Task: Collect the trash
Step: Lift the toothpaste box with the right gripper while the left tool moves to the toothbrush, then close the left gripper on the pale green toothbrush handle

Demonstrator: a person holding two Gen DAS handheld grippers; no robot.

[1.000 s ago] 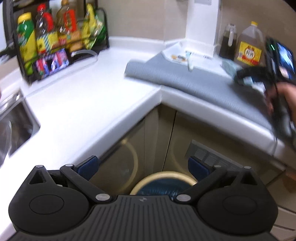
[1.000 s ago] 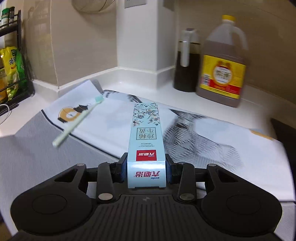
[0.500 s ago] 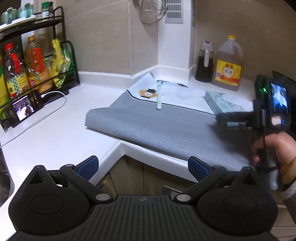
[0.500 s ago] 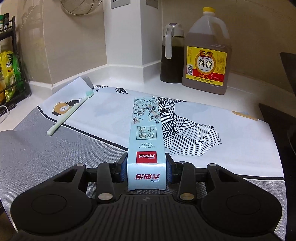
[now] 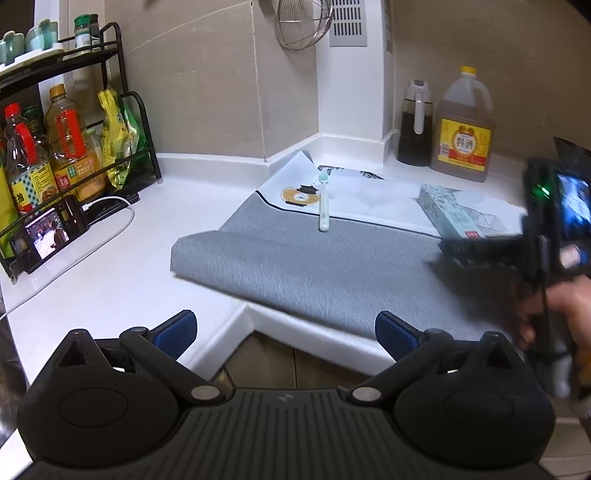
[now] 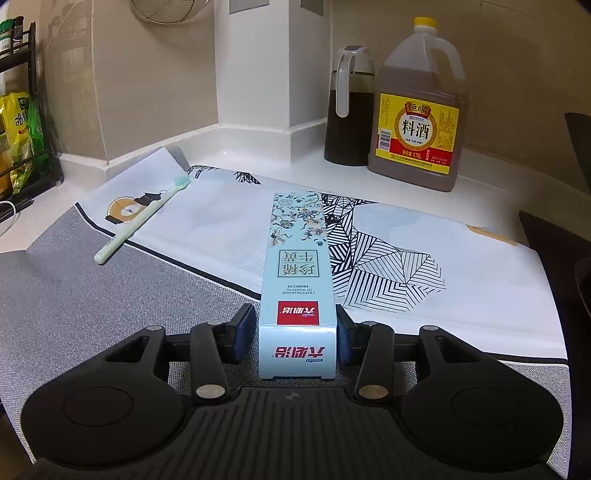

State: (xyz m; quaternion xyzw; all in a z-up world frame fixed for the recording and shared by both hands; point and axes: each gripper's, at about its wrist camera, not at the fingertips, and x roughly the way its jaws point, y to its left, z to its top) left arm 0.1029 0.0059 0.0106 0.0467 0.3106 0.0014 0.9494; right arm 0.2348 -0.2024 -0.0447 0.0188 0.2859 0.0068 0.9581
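The white corner worktop carries a grey fabric mat, a dark glass oil jug, a brown plastic cooking-wine bottle and a black wire rack.

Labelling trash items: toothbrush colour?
Pale mint-green toothbrush, slightly darker green bristles; clearest in the right wrist view.

1. Toothpaste box: one, pale blue, long.
2. Toothbrush: one, mint green.
3. Printed mat: one, grey with a white patterned part.
4. Cooking wine jug: one, yellow cap.
5. Dark sauce dispenser: one.
6. Phone: one, screen lit.
7. Black rack: one.
8. Wire strainer: one, on the wall.
9. Grippers: two, the left gripper and the right gripper.
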